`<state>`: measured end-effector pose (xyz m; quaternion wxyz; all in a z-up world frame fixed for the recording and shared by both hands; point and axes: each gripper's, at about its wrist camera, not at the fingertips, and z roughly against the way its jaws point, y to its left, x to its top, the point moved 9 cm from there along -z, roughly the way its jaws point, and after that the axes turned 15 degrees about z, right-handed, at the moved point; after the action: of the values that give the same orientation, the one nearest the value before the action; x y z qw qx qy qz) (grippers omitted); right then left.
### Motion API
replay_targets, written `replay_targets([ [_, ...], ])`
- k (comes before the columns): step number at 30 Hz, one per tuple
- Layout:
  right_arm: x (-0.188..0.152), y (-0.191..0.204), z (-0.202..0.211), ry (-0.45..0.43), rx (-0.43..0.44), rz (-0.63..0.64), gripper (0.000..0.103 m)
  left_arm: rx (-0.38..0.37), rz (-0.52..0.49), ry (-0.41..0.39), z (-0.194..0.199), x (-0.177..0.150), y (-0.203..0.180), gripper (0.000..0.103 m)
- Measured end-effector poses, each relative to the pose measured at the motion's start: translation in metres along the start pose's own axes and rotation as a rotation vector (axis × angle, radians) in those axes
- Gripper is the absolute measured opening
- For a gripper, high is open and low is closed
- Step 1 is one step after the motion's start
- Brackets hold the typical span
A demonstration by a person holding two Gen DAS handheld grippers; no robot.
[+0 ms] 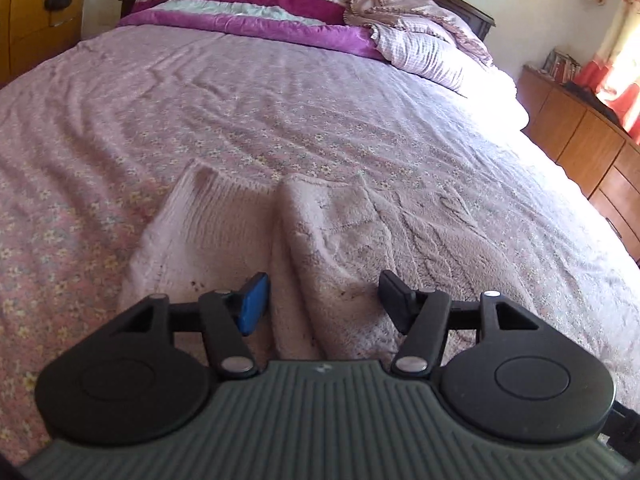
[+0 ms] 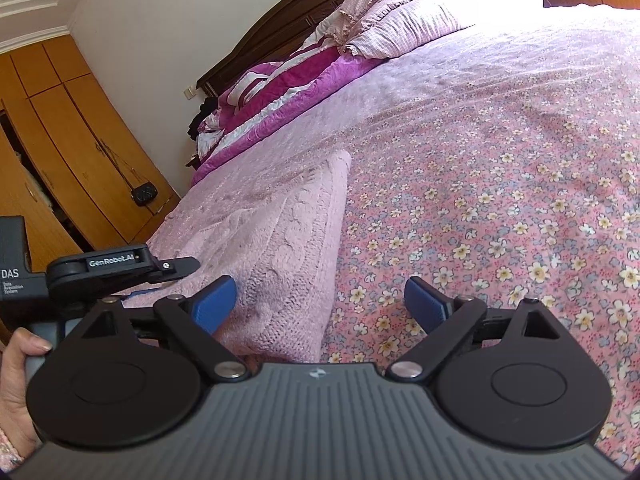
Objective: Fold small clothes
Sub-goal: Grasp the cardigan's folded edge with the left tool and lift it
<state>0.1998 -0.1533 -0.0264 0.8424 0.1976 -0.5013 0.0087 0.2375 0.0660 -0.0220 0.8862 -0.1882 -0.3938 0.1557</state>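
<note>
Between the parted, empty jaws of the left gripper [image 1: 320, 304], a pale pink cable-knit garment [image 1: 280, 240] is seen, folded lengthwise into a long soft strip with a ridge down its middle, lying on the pink flower-printed bedsheet [image 1: 120, 120]. The right gripper [image 2: 320, 308] is likewise spread and unloaded, just beside the garment's edge. "GenRobot.AI" and "DAS" are printed on the left gripper's side.

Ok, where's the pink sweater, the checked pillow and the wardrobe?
pink sweater [image 2: 280, 232]: right wrist view, on its cable-knit middle.
checked pillow [image 1: 424, 52]: left wrist view, on its front face.
wardrobe [image 2: 68, 120]: right wrist view, on a door panel.
</note>
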Motion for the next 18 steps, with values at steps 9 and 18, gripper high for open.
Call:
replay_targets([
  [9, -0.002, -0.001, 0.002, -0.007, -0.001, -0.008, 0.095, -0.050, 0.031, -0.036, 0.000, 0.001, -0.005, 0.019],
  [18, 0.004, 0.006, 0.008, -0.029, -0.002, 0.009, 0.095, -0.039, -0.019, 0.034, 0.007, 0.010, -0.009, 0.021],
])
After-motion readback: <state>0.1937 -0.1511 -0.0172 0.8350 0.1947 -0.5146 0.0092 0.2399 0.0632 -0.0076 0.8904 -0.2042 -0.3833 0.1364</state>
